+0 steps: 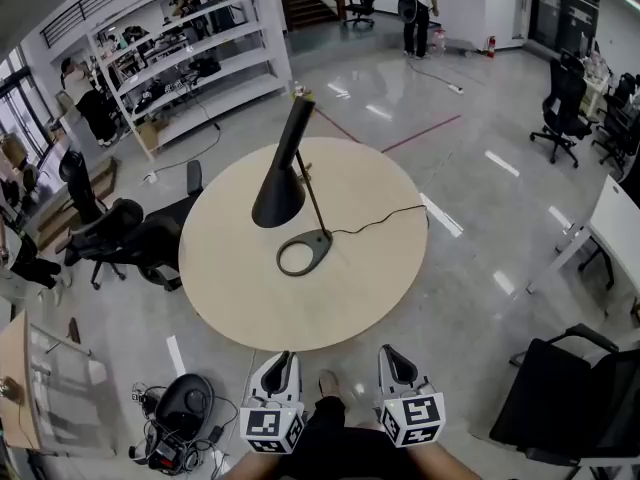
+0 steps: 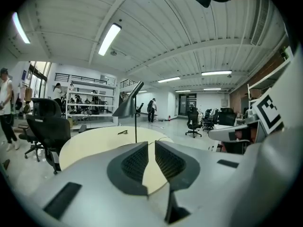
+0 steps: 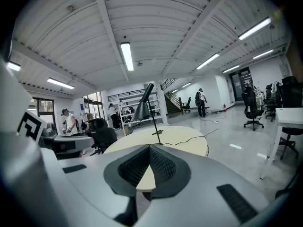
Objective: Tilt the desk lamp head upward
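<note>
A black desk lamp stands on a round beige table [image 1: 350,298]. Its cone-shaped head [image 1: 280,193] tips downward to the left over the oval ring base [image 1: 303,254], and a thin cord [image 1: 385,216] trails off to the right. Both grippers hover off the table's near edge, well short of the lamp. My left gripper [image 1: 283,360] has its jaws a narrow gap apart with nothing between them [image 2: 151,142]. My right gripper [image 1: 392,356] has its tips together and holds nothing [image 3: 149,145]. The lamp head [image 2: 128,107] [image 3: 142,109] is far ahead in both gripper views.
Black office chairs [image 1: 120,233] crowd the table's left side. A white shelving rack [image 1: 170,58] stands behind. Another black chair [image 1: 570,398] and a white desk [image 1: 620,228] sit at the right. Cables and gear [image 1: 175,428] lie on the floor at lower left. A person [image 1: 415,8] stands far back.
</note>
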{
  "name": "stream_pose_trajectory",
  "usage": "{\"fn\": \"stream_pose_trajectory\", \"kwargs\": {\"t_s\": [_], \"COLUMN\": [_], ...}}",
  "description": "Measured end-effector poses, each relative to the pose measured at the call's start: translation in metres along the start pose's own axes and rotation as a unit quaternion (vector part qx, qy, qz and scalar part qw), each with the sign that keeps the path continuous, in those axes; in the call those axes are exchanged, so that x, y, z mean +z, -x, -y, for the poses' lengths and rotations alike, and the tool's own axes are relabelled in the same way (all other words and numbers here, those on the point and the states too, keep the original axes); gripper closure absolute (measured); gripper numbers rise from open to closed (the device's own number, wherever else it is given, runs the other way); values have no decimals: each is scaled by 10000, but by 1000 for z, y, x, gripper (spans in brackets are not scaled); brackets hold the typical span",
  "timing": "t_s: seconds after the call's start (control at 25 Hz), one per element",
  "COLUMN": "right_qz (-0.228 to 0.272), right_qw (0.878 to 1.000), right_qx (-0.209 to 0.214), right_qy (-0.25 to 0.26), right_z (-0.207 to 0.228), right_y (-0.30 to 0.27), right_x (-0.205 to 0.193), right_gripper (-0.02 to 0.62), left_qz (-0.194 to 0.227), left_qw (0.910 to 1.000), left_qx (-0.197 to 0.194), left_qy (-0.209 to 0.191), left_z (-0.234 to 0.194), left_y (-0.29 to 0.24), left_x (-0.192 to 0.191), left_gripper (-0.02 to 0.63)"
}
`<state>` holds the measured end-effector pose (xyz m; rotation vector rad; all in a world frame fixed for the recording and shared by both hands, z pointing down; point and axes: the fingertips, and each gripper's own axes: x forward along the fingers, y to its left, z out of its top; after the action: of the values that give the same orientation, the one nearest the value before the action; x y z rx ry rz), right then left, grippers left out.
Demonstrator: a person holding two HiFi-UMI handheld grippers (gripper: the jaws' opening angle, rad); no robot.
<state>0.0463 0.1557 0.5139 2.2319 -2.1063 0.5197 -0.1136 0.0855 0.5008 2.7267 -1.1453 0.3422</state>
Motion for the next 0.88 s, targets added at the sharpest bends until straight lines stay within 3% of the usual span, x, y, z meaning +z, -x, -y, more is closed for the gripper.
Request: {"fn": "stream_pose_trajectory", "kwargs": {"t_s": [0.2,0.44,0.64,0.88], "right_qz": [-36,86,478,926], "right_qw": [9997,9993,9948,9846], "right_qx": [-237,-114,279,522], "right_qy": [27,357,855,1387], "right_z": [23,18,-9,-43], "right_y": [-53,-140,-227,-292], "right_x": [28,81,165,264], "right_gripper": [580,580,580,580], "left_qz": [41,185,269,466], "left_qw": [9998,9988,9957,9928], "left_qx": [-159,-223,-465,-446], "left_qy": [106,390,755,1005], "left_z": [-27,-90,-156,-216], "left_y": [-60,-125,-172,-200], "left_x": [26,57,82,115], "left_gripper": [515,515,514,512]}}
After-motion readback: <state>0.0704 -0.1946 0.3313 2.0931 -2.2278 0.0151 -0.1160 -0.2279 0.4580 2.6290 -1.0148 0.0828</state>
